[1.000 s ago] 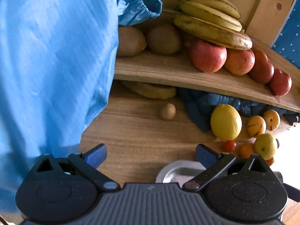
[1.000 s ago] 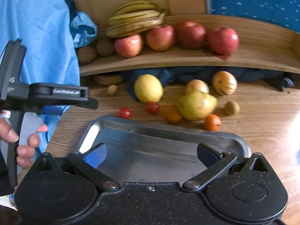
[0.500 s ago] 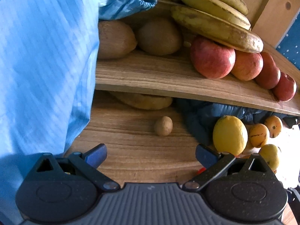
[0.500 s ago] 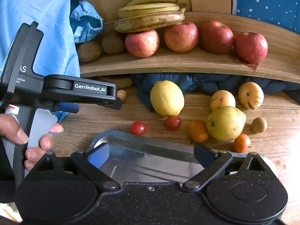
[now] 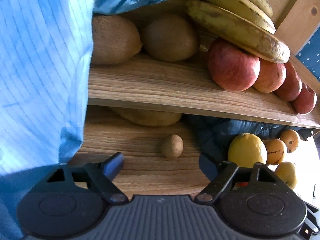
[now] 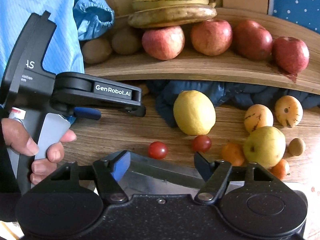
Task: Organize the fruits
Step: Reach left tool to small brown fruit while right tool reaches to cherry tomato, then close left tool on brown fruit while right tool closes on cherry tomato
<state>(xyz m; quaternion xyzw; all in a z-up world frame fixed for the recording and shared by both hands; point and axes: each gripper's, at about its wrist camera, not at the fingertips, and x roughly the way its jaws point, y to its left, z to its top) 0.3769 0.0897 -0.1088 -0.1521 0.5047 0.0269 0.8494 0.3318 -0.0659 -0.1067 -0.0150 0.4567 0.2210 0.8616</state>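
Between my right fingers (image 6: 162, 165), which are narrowing on nothing, a cherry tomato (image 6: 157, 150) sits just beyond the tips, past the steel tray (image 6: 160, 173) rim. My left fingers (image 5: 160, 163), closing empty too, frame a small brown fruit (image 5: 172, 146) beyond that tray, below the shelf (image 5: 180, 92) where sorted apples (image 5: 233, 66) sit.

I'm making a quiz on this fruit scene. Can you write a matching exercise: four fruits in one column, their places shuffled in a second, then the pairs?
Things:
1. bananas
2. lemon
3. kiwis
4. cherry tomatoes

Places:
A. on the table, against the blue cloth
B. on the table, just beyond the tray
C. shelf, left of the apples
D. stacked, resting on an apple

Pairs: 1-D, 2-A, 3-C, 4-B
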